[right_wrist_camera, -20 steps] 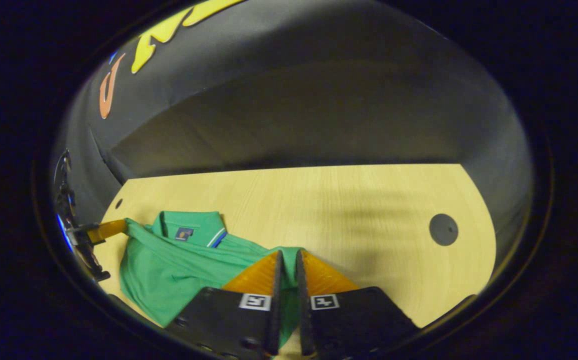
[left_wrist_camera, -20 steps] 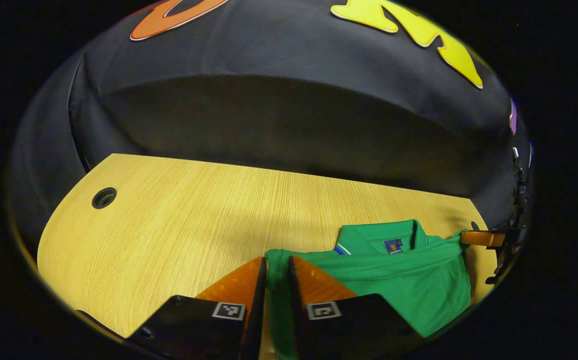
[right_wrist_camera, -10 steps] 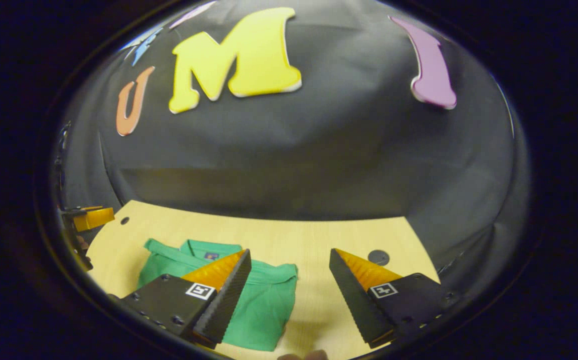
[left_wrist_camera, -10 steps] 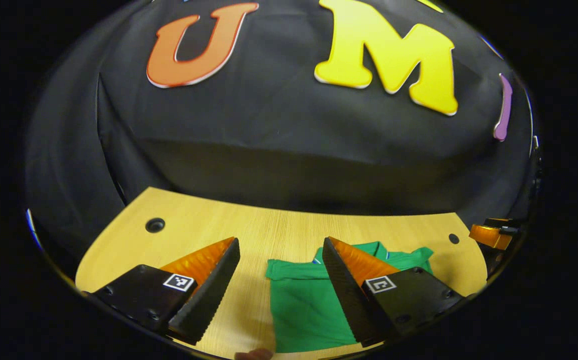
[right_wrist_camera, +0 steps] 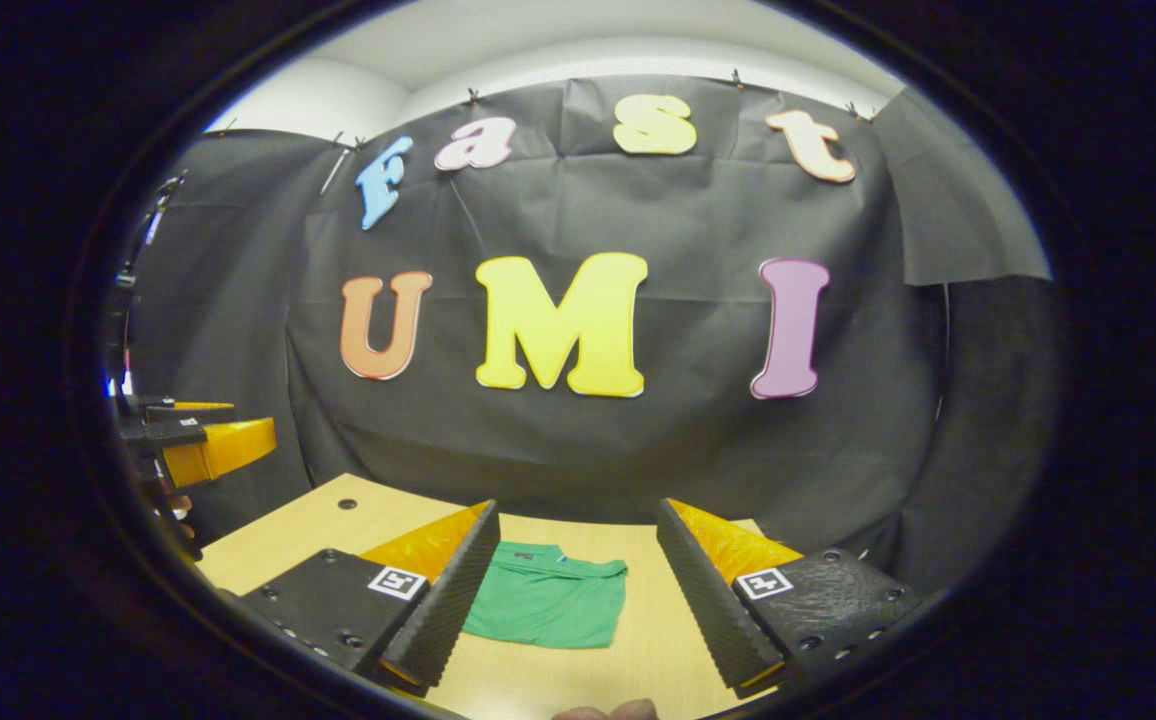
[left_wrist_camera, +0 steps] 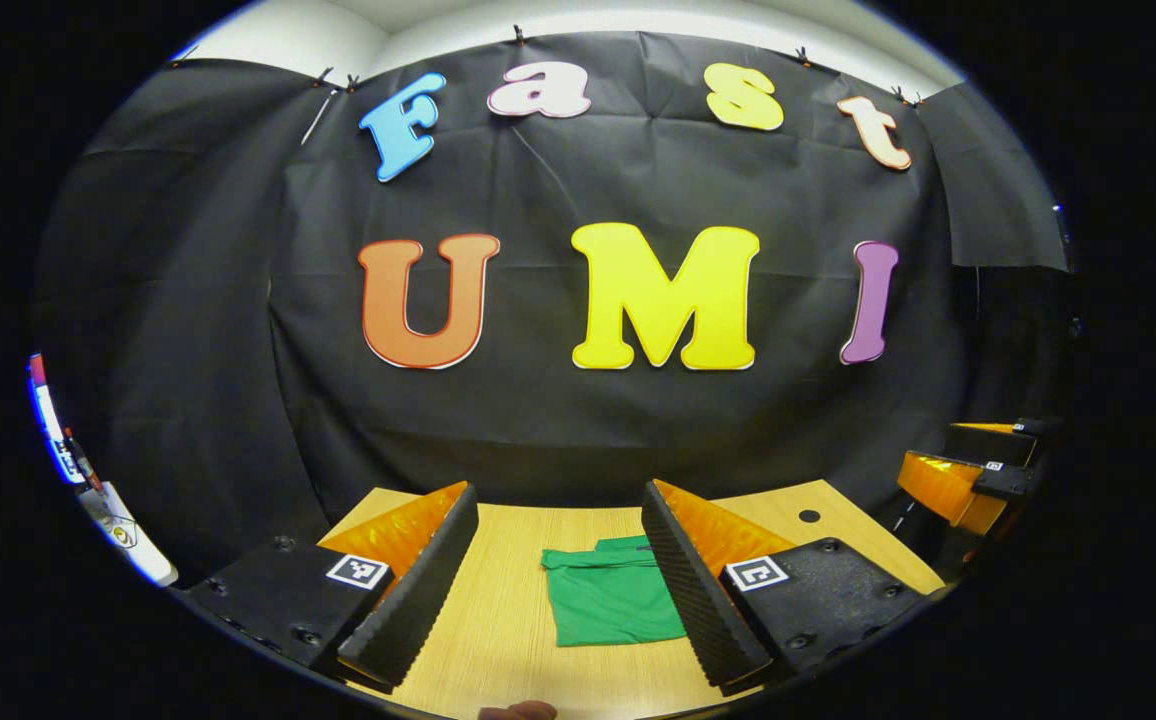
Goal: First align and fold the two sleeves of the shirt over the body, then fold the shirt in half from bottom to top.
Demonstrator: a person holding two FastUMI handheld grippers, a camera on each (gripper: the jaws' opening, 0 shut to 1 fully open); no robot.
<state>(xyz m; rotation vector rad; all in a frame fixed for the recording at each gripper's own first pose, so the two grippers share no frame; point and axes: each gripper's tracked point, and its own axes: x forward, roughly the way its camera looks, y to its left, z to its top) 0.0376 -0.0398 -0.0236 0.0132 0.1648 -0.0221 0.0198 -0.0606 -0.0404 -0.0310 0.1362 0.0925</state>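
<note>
Light wooden surface (left_wrist_camera: 508, 640) fronting black cloth wall (right_wrist_camera: 698, 440), folded green polo shirt (left_wrist_camera: 610, 605) partly hidden by finger, left gripper (left_wrist_camera: 558, 590) and right gripper (right_wrist_camera: 578, 590) both spread wide, empty

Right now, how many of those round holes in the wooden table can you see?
2. One hole lies near the table's far right corner in the left gripper view; another hole lies near the far left corner in the right gripper view. The open grippers might hide more.

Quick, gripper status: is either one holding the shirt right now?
Left gripper: open, holding nothing, above the table.
Right gripper: open, holding nothing.
Shirt: lies folded on the table.
</note>
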